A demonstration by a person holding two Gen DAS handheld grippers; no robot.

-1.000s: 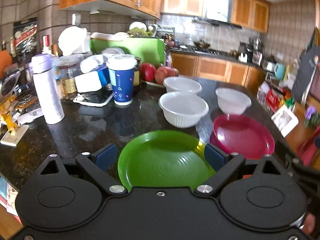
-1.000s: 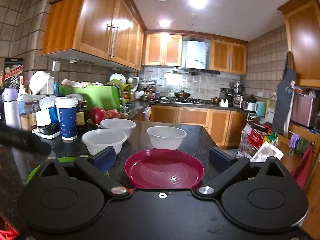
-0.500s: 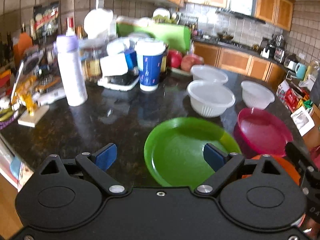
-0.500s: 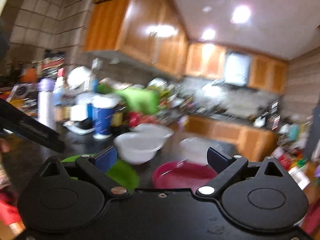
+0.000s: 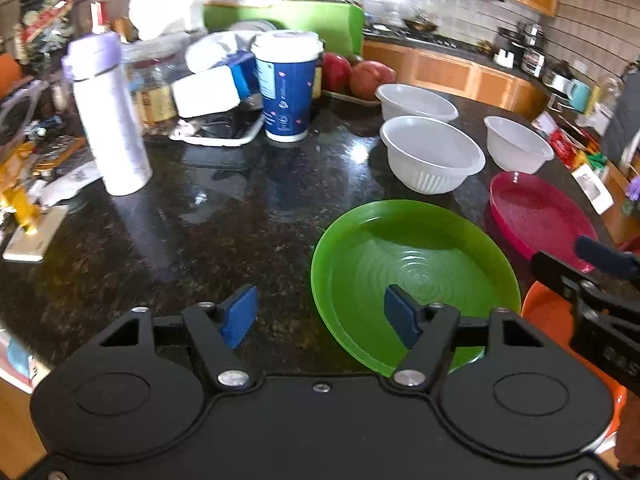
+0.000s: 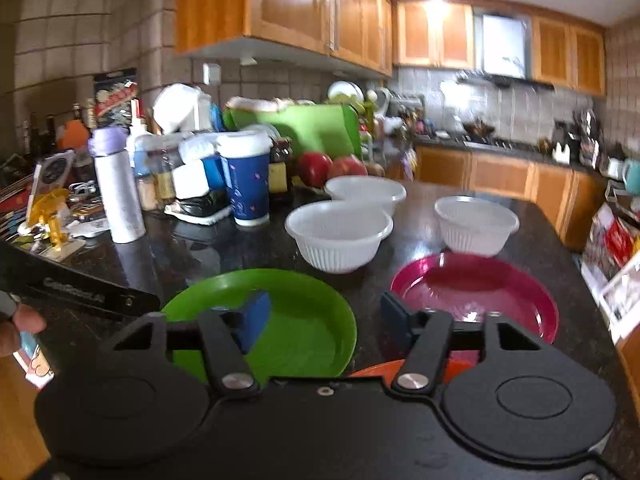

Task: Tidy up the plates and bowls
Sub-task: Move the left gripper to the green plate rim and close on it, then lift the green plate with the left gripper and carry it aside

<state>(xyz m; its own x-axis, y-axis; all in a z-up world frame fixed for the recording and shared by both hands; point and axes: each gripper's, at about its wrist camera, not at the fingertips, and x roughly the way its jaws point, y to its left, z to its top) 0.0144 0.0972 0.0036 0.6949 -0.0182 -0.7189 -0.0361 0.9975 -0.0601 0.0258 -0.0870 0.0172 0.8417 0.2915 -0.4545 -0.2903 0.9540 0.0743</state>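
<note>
A blue cup [image 5: 289, 87] and white bottle [image 5: 109, 120] crowd the dark counter [image 5: 224, 216]. Three white bowls [image 5: 432, 153] stand behind the green plate [image 5: 412, 264] and magenta plate [image 5: 540, 216]. The left gripper [image 5: 320, 314] and right gripper [image 6: 324, 320] are seen closing, with nothing gripped.

Black bar at the left edge of the right wrist view [image 6: 80, 294]: pale embossed lettering along its length, blurred; not legible letter for letter.
Black gripper body at the right edge of the left wrist view [image 5: 612, 354]: pale letters on its side, cut off by the frame edge; unreadable.
Blue paper cup [image 5: 286, 88]: small pink and white marks printed on its side, no words that can be made out.
Dark packet against the tiled wall, left of and behind the blue paper cup [image 6: 116, 98]: large pale printed script, too blurred to read.
Round dark label on the stand left of the blue paper cup [image 6: 54, 174]: print too small to read.
</note>
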